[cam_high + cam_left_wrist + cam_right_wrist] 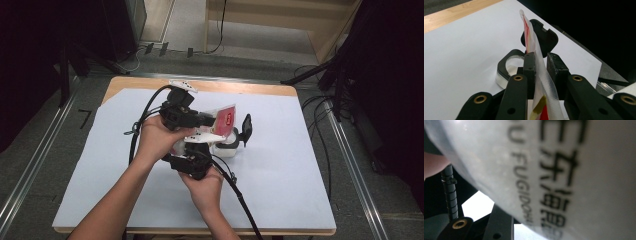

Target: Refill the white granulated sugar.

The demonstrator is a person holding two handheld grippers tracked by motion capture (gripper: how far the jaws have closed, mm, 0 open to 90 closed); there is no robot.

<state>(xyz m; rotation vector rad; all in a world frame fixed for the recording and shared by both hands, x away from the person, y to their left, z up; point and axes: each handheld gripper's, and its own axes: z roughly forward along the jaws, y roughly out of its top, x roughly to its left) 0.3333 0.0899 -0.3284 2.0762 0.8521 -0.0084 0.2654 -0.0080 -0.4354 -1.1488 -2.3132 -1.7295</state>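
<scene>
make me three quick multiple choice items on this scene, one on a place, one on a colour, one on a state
1. Where does the clear container with the black lid stand?
A. on the white sheet covering the table
B. on the floor
C. on a shelf

2. What colour is the print on the plastic packet?
A. blue
B. red
C. green

3. How does the lid of the container stand?
A. shut flat
B. flipped up, open
C. lying apart on the table

Answers:
1 A, the high view shows it on the white sheet.
2 B, red shows on the packet between the jaws of the left hand-held gripper.
3 B, the lid rises upright behind the round opening.
</scene>
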